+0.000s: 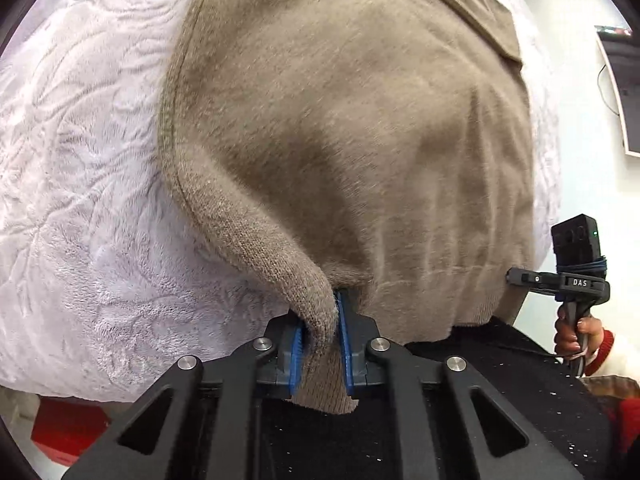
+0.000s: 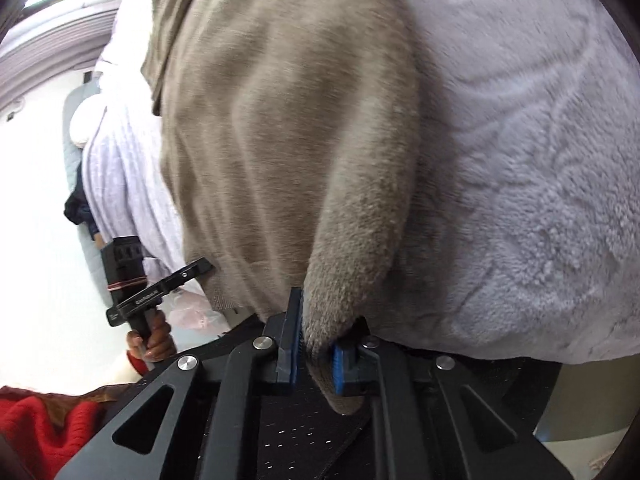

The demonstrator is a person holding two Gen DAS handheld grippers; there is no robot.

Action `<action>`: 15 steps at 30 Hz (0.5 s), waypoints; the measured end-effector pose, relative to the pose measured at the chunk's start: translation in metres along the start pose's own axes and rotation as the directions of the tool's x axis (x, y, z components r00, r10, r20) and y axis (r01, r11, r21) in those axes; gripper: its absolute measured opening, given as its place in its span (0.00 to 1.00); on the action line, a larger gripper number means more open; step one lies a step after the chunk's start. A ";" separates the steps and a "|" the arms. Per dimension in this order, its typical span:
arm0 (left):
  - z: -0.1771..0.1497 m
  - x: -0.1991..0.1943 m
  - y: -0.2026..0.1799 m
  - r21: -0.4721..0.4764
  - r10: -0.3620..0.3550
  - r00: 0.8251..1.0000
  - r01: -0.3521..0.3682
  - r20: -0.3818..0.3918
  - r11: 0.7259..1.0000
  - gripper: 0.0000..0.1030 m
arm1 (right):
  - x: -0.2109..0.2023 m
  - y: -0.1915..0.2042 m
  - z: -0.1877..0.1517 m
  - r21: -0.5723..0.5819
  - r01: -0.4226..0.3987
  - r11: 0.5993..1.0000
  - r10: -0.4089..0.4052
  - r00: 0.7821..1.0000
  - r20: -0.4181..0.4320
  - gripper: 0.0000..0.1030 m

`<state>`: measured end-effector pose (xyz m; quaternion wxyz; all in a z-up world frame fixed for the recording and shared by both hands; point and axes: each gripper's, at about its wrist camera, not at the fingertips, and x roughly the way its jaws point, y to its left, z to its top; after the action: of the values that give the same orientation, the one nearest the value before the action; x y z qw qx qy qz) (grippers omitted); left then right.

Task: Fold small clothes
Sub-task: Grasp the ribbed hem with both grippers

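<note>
Pale fleece blanket (image 1: 92,184) carries the tan sweater (image 1: 340,128). Left gripper (image 1: 320,344) and right gripper (image 2: 316,344) each pinch a hem corner; thin bites could slip, and uneven lifting could skew the fold.

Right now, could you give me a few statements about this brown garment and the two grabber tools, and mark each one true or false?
1. The left gripper has its fingers closed on the brown sweater. True.
2. The right gripper is open, with nothing between its fingers. False: it is shut on a corner of the sweater.
3. The sweater lies on a pale fluffy blanket. True.
4. The sweater is bright red. False: it is brown; only a sleeve cuff and some cloth at the picture edges are red.
5. The pads on the fingers are blue. True.
</note>
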<state>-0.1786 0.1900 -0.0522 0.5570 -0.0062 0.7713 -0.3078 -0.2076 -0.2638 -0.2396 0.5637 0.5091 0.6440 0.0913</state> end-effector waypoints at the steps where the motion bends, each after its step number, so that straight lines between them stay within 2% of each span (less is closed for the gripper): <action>1: 0.000 -0.002 0.001 0.000 0.003 1.000 -0.003 -0.001 1.000 0.16 | 0.000 0.000 0.000 0.006 -0.015 1.000 0.015 1.000 0.001 0.13; 4: 0.001 0.004 0.007 0.023 0.057 0.998 -0.056 -0.032 0.998 0.16 | 0.003 -0.008 0.000 0.029 -0.022 0.999 0.023 0.999 -0.023 0.13; 6: 0.002 0.013 0.010 0.026 0.097 0.993 -0.095 -0.060 0.995 0.17 | 0.009 -0.014 0.001 0.056 -0.001 0.998 0.003 0.999 -0.037 0.18; 7: 0.002 0.015 0.011 0.019 0.094 0.994 -0.093 -0.058 0.995 0.22 | 0.011 -0.019 0.003 0.081 0.024 0.996 -0.020 0.998 -0.052 0.28; 8: 0.003 0.016 0.013 0.014 0.083 0.995 -0.082 -0.056 0.996 0.27 | 0.012 -0.022 0.005 0.091 0.032 0.995 -0.027 0.998 -0.061 0.48; 10: 0.006 0.018 0.012 0.019 0.068 0.996 -0.067 -0.061 0.998 0.34 | 0.018 -0.022 0.004 0.081 0.012 0.997 -0.007 0.998 -0.056 0.57; 12: 0.006 0.021 0.009 0.030 0.074 0.995 -0.073 -0.066 0.997 0.36 | 0.021 -0.017 0.003 0.058 0.032 0.998 -0.028 0.998 -0.056 0.57; 13: 0.008 0.021 0.007 0.042 0.079 0.994 -0.076 -0.069 0.996 0.36 | 0.024 -0.013 0.003 0.040 0.042 0.998 -0.040 0.997 -0.062 0.54; 14: 0.009 0.020 0.004 0.045 0.079 0.995 -0.076 -0.068 0.996 0.33 | 0.026 -0.009 0.002 0.026 0.043 0.999 -0.041 0.997 -0.064 0.36; 15: 0.009 0.016 0.005 0.043 0.059 0.996 -0.056 -0.060 0.997 0.27 | 0.027 -0.004 0.001 0.015 0.028 0.999 -0.027 0.998 -0.064 0.24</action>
<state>-0.1752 0.1843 -0.0697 0.5419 0.0369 0.7812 -0.3077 -0.2045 -0.2460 -0.2594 0.5399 0.5012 0.6695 0.0948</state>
